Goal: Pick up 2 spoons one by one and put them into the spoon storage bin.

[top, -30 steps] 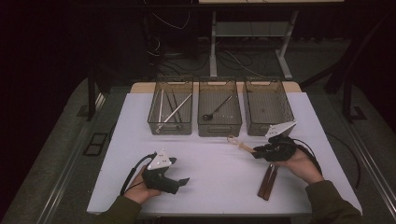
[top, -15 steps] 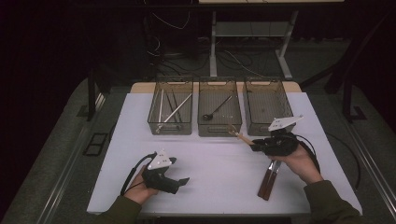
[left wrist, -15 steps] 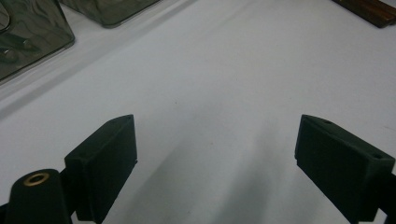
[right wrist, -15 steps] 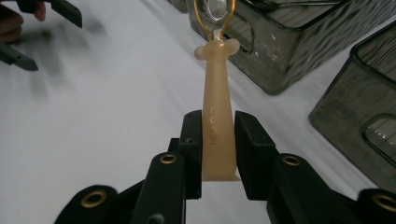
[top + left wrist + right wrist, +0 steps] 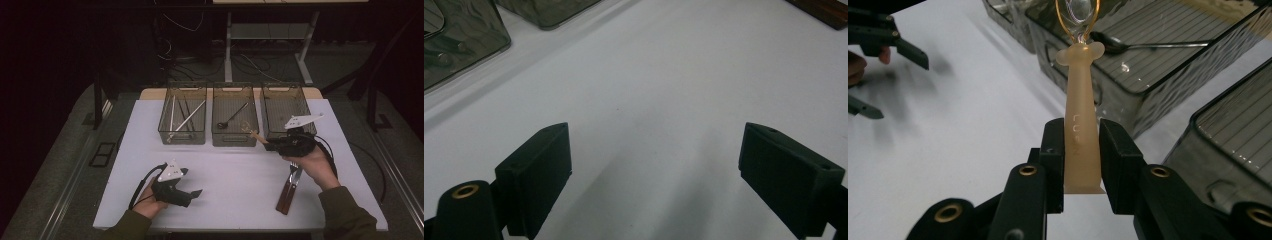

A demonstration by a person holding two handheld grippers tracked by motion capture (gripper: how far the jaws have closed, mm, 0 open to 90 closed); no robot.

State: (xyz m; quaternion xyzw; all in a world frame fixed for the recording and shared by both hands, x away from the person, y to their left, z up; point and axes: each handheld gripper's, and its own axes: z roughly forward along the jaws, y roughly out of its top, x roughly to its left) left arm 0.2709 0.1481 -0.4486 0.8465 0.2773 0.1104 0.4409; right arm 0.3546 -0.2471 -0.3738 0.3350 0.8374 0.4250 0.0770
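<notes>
Whisk (image 5: 1080,105) handle clamped in right tongs (image 5: 1082,150), beige, wire loop pointing at middle bin (image 5: 235,122), tip at its front rim, off the desk (image 5: 240,175). Left tongs (image 5: 654,170) apart, nothing between, low over bare desk. Fork (image 5: 290,187) flat near right hand (image 5: 312,162). Spoon (image 5: 232,117) in middle bin beyond.
</notes>
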